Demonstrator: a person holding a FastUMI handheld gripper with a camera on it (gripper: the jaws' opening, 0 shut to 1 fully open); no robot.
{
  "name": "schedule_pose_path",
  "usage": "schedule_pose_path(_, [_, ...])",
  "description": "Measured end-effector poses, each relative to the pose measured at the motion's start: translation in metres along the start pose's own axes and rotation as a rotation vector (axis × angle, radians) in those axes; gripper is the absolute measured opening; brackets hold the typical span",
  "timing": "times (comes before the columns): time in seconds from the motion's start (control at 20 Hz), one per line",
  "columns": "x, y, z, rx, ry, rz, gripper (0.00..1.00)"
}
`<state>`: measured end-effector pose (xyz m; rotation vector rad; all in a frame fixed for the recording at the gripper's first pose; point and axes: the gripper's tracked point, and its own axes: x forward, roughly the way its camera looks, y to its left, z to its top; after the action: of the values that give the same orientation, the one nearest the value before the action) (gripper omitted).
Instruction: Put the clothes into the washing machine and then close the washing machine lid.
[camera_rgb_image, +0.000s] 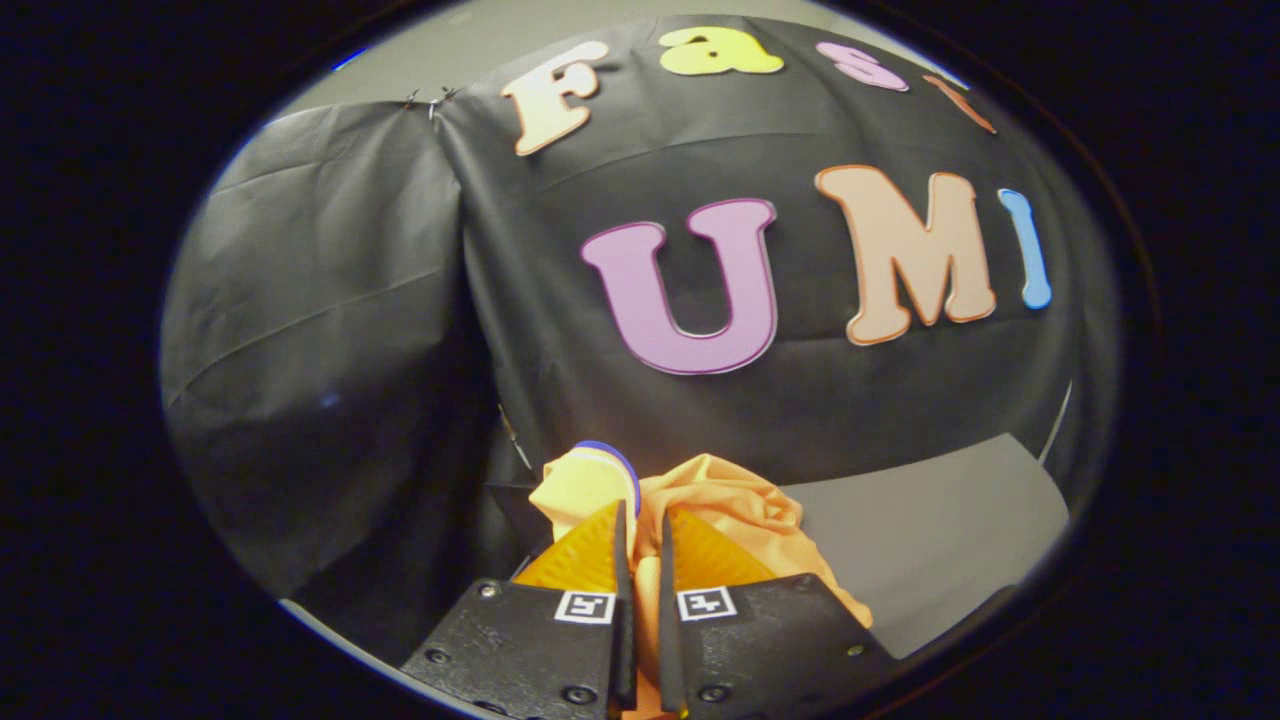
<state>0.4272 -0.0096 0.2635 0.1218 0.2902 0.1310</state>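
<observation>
An orange garment (745, 510) with a blue-edged trim hangs bunched from my gripper (640, 520). The fingers are shut on the cloth, with a thin fold pinched between them. The rest of the fabric drapes to the right of the fingers and below them. I am held up in the air, facing the black cloth wall.
A grey flat surface (930, 540) lies to the right, beyond the garment. The black cloth wall (330, 330) stands close ahead and to the left, hanging in folds.
</observation>
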Motion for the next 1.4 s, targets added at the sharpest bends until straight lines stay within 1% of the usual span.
schedule_pose_path(0.15, [0.030, 0.033, -0.013, 0.007, 0.029, 0.047, 0.09])
schedule_pose_path(0.3, [0.061, 0.060, -0.028, 0.040, 0.056, 0.097, 0.09])
schedule_pose_path(0.45, [0.089, 0.079, -0.051, 0.044, 0.078, 0.119, 0.09])
schedule_pose_path(0.65, [0.117, 0.095, -0.066, 0.023, 0.049, 0.107, 0.09])
schedule_pose_path(0.8, [0.132, 0.101, -0.083, 0.003, 0.055, 0.100, 0.09])
schedule_pose_path(0.9, [0.143, 0.104, -0.089, 0.031, 0.053, 0.103, 0.09])
schedule_pose_path(1.0, [0.153, 0.104, -0.110, 0.054, 0.081, 0.105, 0.09])
schedule_pose_path(1.1, [0.161, 0.101, -0.127, 0.050, 0.112, 0.095, 0.09])
schedule_pose_path(1.2, [0.166, 0.100, -0.134, 0.046, 0.118, 0.087, 0.09])
schedule_pose_path(1.25, [0.167, 0.099, -0.136, 0.038, 0.123, 0.081, 0.10])
schedule_pose_path(1.4, [0.169, 0.091, -0.143, 0.005, 0.118, 0.039, 0.18])
